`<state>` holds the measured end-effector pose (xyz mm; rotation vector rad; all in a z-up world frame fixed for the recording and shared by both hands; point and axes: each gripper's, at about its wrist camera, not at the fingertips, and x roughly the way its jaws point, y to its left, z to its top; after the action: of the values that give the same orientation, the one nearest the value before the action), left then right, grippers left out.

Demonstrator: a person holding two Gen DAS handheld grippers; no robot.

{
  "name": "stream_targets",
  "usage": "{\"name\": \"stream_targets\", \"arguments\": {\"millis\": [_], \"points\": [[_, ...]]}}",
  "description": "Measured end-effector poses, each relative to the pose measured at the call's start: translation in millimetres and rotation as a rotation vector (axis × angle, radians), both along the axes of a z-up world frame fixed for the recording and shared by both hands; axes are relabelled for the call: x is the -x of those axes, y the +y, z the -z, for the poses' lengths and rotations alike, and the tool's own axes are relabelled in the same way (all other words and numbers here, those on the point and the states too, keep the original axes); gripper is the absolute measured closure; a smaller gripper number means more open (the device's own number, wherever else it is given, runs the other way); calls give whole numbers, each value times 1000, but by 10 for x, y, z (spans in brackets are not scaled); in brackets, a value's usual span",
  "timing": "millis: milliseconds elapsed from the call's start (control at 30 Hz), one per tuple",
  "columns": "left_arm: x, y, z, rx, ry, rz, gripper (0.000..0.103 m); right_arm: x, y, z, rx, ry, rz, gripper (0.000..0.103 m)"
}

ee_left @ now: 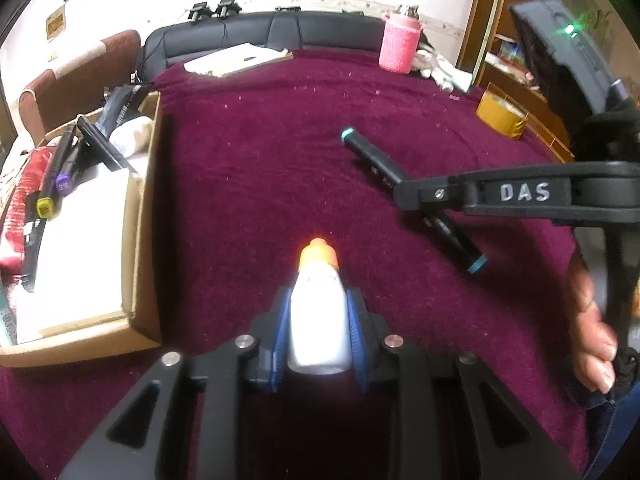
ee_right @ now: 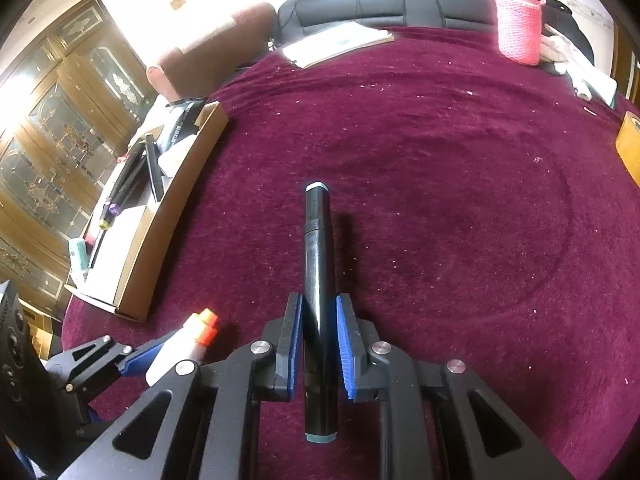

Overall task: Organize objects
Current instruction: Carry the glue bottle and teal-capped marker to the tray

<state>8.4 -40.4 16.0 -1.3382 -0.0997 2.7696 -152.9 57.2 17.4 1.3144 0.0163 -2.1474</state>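
While several markers (ee_left: 60, 176) already lie boxed at nine o'clock, left gripper (ee_left: 318, 320) clamps glue (ee_left: 318, 312), right gripper (ee_right: 318, 336) apparently clamps marker (ee_right: 316, 280); both unboxed.

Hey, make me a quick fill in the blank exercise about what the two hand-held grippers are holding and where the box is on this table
1. The left hand-held gripper is shut on a white bottle with an ______ cap.
2. The right hand-held gripper is shut on a black ______ with teal ends.
3. The cardboard box on the maroon tablecloth already holds several ______.

Missing words: orange; marker; markers
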Motion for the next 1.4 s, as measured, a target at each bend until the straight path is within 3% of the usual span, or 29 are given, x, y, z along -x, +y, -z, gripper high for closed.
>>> {"name": "stream_targets", "arguments": {"millis": [300,733,1400], "points": [[-116,-116,-256,27,86,-47,77,-98,-78,-33,6,12,-22,85],[-252,-275,-403,64,155,-77,77,-318,-221,-104,55,-12,-46,84],[-498,-878,-563,8,233,-173,77,-664,-782,-362,66,10,-97,84]]}}
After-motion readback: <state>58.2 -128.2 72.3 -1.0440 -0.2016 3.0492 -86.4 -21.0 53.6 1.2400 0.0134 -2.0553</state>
